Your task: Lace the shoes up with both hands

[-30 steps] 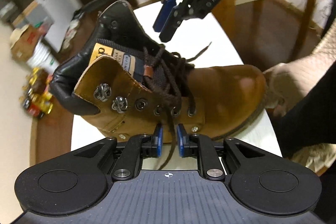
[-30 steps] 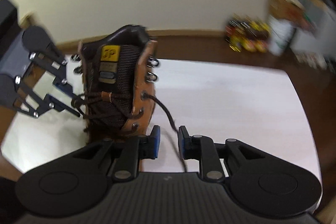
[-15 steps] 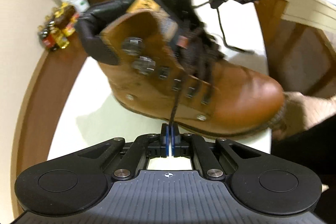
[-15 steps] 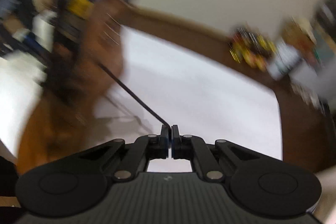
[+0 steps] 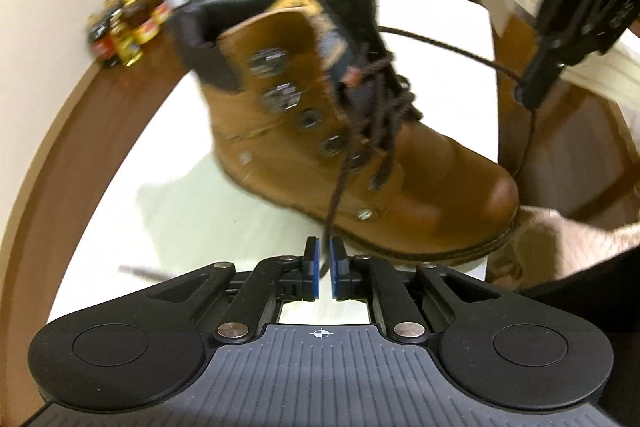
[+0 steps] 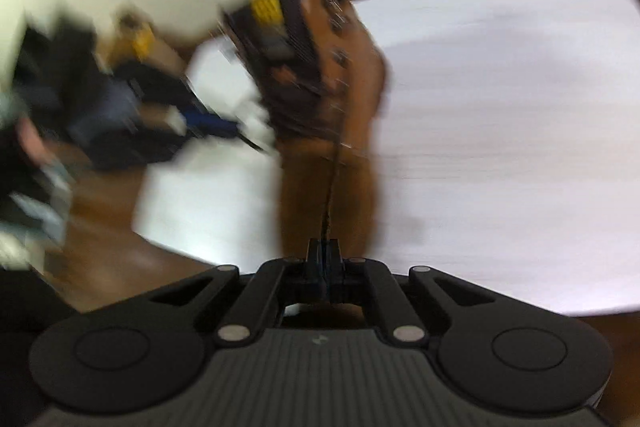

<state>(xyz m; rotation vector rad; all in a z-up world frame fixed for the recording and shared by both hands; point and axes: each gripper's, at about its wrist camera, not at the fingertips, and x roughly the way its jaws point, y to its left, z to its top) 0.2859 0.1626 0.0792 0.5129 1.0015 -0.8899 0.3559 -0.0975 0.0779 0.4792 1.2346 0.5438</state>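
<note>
**Both lace ends drawn out from the boot, left grip slackening**

The white table (image 5: 176,195) carried a tan leather boot (image 5: 404,163), standing on its sole near the middle with its toe toward the person's sleeve (image 5: 560,247). Its lower eyelets were already crossed with dark brown lace; the upper hooks looked bare, so the lacing seemed roughly half done, at the tightening stage. The right gripper (image 5: 532,95) had its jaws clenched on one lace end (image 5: 448,47), which ran taut from the boot's throat. The left gripper (image 5: 324,267) had just been opening its jaws; the other lace end (image 5: 340,183) hung down between the pads, which no longer appeared to press on it.

The next move likely called for re-clamping that strand, then leading both ends to the next pair of hooks.

A yellow patch on the tongue (image 5: 304,3) bore writing too blurred to read, as did the labels on the jars (image 5: 128,27) by the wall.
</note>
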